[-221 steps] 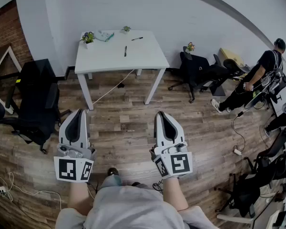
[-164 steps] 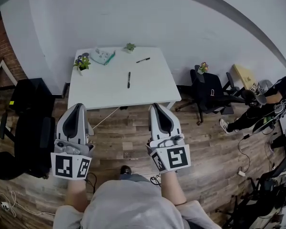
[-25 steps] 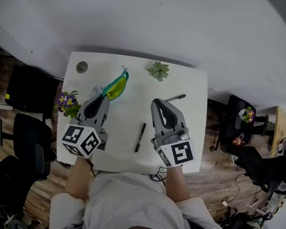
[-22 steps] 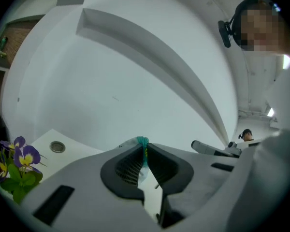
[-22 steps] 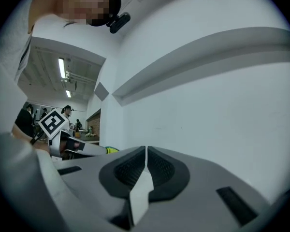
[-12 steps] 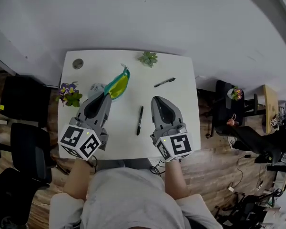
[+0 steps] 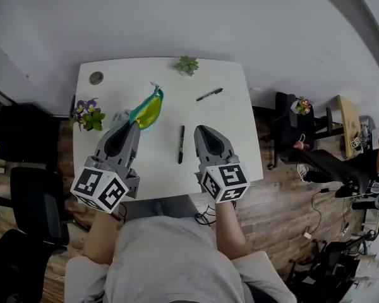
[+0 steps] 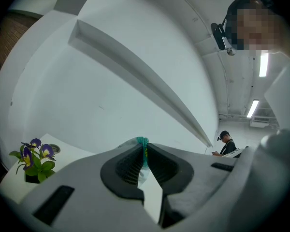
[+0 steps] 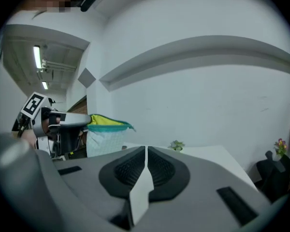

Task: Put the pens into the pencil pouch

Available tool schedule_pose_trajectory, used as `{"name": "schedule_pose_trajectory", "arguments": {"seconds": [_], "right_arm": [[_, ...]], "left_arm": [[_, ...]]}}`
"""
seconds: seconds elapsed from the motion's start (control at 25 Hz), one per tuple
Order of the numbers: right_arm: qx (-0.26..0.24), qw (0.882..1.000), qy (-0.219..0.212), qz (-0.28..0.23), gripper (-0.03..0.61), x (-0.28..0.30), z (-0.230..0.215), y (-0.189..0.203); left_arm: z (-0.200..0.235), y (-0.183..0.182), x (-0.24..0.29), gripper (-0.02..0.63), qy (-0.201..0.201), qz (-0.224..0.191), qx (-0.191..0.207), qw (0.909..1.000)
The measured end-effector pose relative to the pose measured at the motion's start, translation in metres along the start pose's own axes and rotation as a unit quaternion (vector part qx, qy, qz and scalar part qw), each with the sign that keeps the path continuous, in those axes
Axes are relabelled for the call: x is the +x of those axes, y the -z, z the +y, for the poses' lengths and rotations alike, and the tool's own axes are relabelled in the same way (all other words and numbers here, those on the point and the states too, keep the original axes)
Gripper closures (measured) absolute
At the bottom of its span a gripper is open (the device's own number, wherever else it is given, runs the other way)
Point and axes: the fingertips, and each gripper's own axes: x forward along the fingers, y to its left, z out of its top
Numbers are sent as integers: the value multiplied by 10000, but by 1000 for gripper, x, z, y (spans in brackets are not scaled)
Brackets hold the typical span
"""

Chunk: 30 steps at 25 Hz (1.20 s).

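Pencil pouch [image 7: 146,111], yellow-green with a teal rim, hangs at the left, its edge pinched in the left tool [image 7: 129,126]. Neither pen is inside yet. One black pen [image 7: 181,144] lies on the bench [image 7: 164,81] just left of the right tool [image 7: 202,131], whose jaws are closed on nothing. Another pen [image 7: 210,94] lies farther back, to the right.

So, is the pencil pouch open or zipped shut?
Open: the pencil pouch gapes, yellow lining showing, with the left gripper pinching its edge.
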Motion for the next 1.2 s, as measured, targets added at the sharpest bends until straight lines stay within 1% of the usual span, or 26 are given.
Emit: {"name": "schedule_pose_trajectory", "arguments": {"seconds": [0.12,0.32,0.52,0.76,0.8,0.84,1.04,1.2], "right_arm": [[244,9981,3,565,543,5,-1,29],[607,9881,-73,1413,543,19,0,72],[886,9755,-57,2014,541,38,-9,102],[1139,9568,-52,2676,533,61,-22,135],[1173,9538,-30,2766,498,64,-24,139],[1196,9509,-10,2854,484,69,-26,143],[1158,9373,116,3285,482,88,-36,163],[1041,9283,124,3569,482,98,-39,177]], "left_arm": [[-4,3,-6,568,31,-5,24,10000],[-3,7,-14,568,55,-14,-2,10000],[1,10,-19,568,10,-24,-37,10000],[7,12,-20,568,-81,-4,-37,10000],[8,12,-20,568,-100,-4,-46,9999],[10,13,-20,568,-120,0,-52,9999],[16,13,-17,568,-202,25,-56,9998],[20,13,-15,568,-273,22,-68,9996]]}}
